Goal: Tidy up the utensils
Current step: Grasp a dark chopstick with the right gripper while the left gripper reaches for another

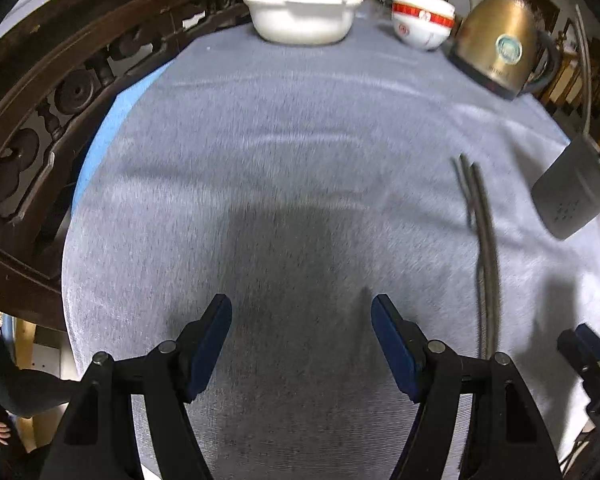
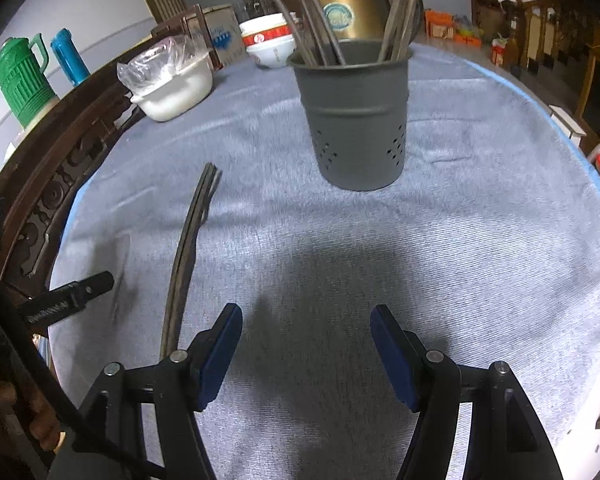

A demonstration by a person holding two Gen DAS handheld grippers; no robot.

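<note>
A pair of dark chopsticks (image 1: 485, 252) lies on the grey-blue tablecloth (image 1: 280, 160), right of my left gripper (image 1: 302, 312), which is open with nothing between its blue pads. In the right wrist view the same chopsticks (image 2: 186, 248) lie left of my right gripper (image 2: 306, 320), also open and empty over bare cloth. A grey perforated utensil holder (image 2: 354, 116) stands upright ahead of the right gripper with several chopsticks in it; the holder (image 1: 572, 192) sits at the right edge of the left wrist view.
At the back stand a white pot with a plastic bag (image 1: 300, 12), stacked red-and-white bowls (image 1: 422, 20) and a brass kettle (image 1: 500, 44). A carved wooden chair (image 1: 40, 120) borders the table's left side. Green and blue flasks (image 2: 24, 76) stand beyond it.
</note>
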